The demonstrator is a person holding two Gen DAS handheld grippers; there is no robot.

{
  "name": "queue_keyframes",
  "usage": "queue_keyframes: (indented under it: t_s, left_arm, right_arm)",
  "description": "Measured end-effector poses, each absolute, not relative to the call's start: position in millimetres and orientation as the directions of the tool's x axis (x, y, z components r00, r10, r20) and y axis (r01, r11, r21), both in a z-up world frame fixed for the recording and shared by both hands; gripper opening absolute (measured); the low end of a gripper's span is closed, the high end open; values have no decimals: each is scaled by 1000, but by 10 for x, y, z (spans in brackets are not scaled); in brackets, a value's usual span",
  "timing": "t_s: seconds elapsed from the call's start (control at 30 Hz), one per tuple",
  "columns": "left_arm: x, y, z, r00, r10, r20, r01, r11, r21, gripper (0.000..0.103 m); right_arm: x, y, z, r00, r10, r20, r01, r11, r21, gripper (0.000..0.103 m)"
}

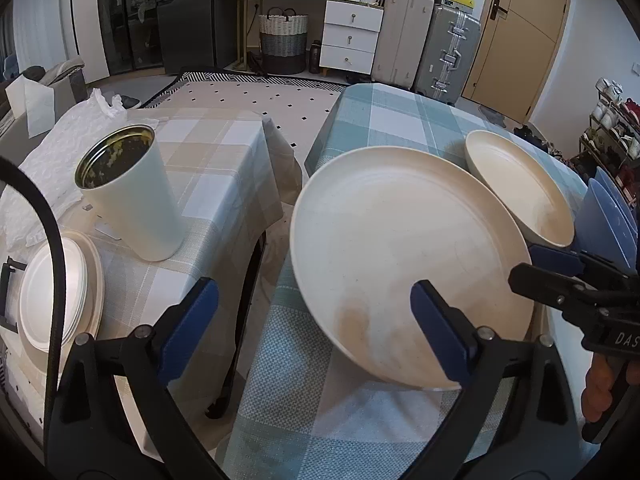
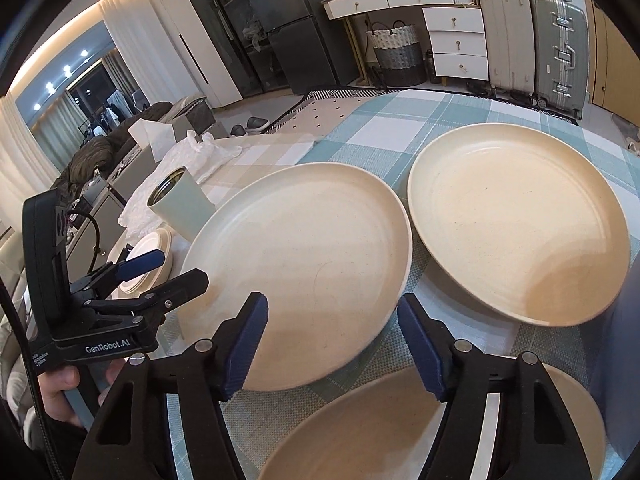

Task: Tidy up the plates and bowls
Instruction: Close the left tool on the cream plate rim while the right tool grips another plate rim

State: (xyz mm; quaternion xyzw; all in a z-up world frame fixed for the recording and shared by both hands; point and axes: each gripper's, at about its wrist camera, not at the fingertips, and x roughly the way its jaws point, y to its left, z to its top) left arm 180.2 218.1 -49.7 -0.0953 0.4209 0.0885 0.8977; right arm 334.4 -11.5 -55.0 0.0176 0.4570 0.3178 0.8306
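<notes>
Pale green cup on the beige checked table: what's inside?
The pale green cup has a shiny metal interior with dark, greenish-yellow residue on the walls. Its bottom is hidden by the viewing angle, so how much is in it cannot be told.

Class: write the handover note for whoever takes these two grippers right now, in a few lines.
Left gripper: open, holding nothing, at the near rim of the left plate.
Right gripper: open, holding nothing, between the left plate and a near plate.
Three plates lie separately on the blue cloth, the third at far right. A stack sits on the beige table by the cup.
Done: nothing gripped yet.
Left: gather the three plates.
</notes>
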Motion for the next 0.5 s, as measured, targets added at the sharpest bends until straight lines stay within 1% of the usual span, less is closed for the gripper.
queue_keyframes:
  t_s: [0.1,0.17,0.23,0.27,0.33,0.5]
  left_arm:
    - [1823,2175,-522,630,59,-774,-233,965,-116,95]
    - [1834,2197,-541,629,60,-775,-250,960,-129,93]
    - [1858,2223,-567,621,49,-782,-264,953,-150,84]
    - [1863,2237,-583,616,36,-787,-263,951,-163,81]
    - [1879,2242,-613,605,27,-796,-265,949,-169,68]
    - [1906,2212,-662,591,27,-806,-255,954,-156,50]
  right_arm:
    - [3370,-118,-557,382,545,-747,-506,799,324,66]
    - [3379,-133,-552,381,544,-748,-502,801,327,62]
    - [3408,-128,-557,381,539,-751,-499,804,324,60]
    - [3416,-126,-561,377,537,-755,-498,805,324,59]
    - [3425,-126,-574,365,534,-762,-495,805,327,58]
    - [3439,-101,-641,355,530,-770,-496,805,326,56]
